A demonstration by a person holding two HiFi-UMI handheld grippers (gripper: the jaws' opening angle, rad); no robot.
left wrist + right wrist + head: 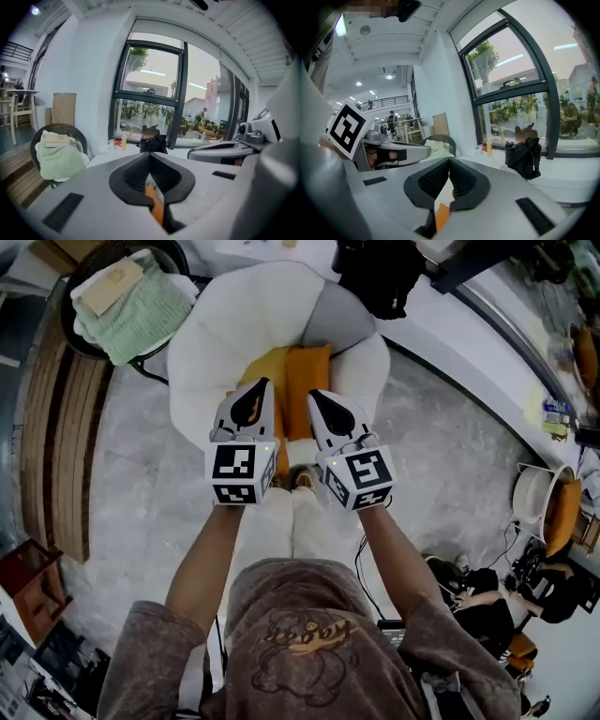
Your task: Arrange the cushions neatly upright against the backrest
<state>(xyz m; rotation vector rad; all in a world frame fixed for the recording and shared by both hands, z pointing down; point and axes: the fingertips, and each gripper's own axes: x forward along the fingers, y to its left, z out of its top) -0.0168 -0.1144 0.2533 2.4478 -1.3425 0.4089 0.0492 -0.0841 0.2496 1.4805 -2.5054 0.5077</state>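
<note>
A white round armchair (211, 352) stands ahead in the head view. On its seat lie two orange cushions side by side, a yellower one (269, 362) and a deeper orange one (308, 376). A grey cushion (339, 320) leans against the backrest. My left gripper (258, 383) and right gripper (314, 395) hover side by side just above the orange cushions, both shut and empty. In the left gripper view the shut left gripper (150, 157) shows an orange cushion (157, 210) below it. The right gripper view shows the shut right gripper (450, 161) over an orange cushion (442, 215).
A wicker chair piled with green towels (131, 301) stands left of the armchair. A black bag (380, 277) sits on the window ledge behind it. A wooden bench (66, 446) runs along the left. A person (487, 596) sits on the floor at lower right.
</note>
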